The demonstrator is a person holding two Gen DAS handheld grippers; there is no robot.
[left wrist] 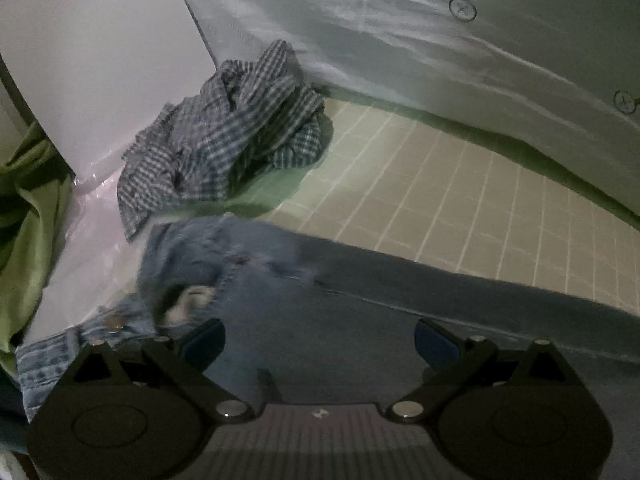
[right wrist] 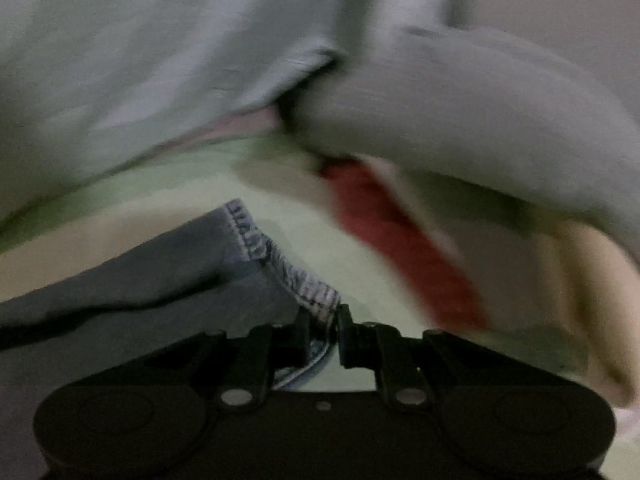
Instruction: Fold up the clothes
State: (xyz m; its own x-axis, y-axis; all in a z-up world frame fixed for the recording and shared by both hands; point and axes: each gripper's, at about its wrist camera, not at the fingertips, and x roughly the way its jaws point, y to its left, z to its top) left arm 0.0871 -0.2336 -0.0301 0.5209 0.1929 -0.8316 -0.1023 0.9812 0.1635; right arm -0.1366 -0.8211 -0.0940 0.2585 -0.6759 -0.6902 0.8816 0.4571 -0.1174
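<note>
A pair of blue jeans (left wrist: 360,312) lies flat across the surface in the left wrist view, waistband and button at the lower left. My left gripper (left wrist: 320,340) is open just above the denim, holding nothing. A crumpled blue checked shirt (left wrist: 228,136) lies beyond the jeans against a white panel. In the right wrist view my right gripper (right wrist: 324,320) is shut on the stitched hem of a jeans leg (right wrist: 160,276), which trails off to the left. That view is blurred.
A gridded mat (left wrist: 460,208) covers the surface to the right of the shirt. A white panel (left wrist: 100,60) and a pale sheet (left wrist: 440,40) stand behind. Green cloth (left wrist: 28,216) hangs at the left. A red strip (right wrist: 400,240) and grey fabric (right wrist: 480,112) lie ahead of the right gripper.
</note>
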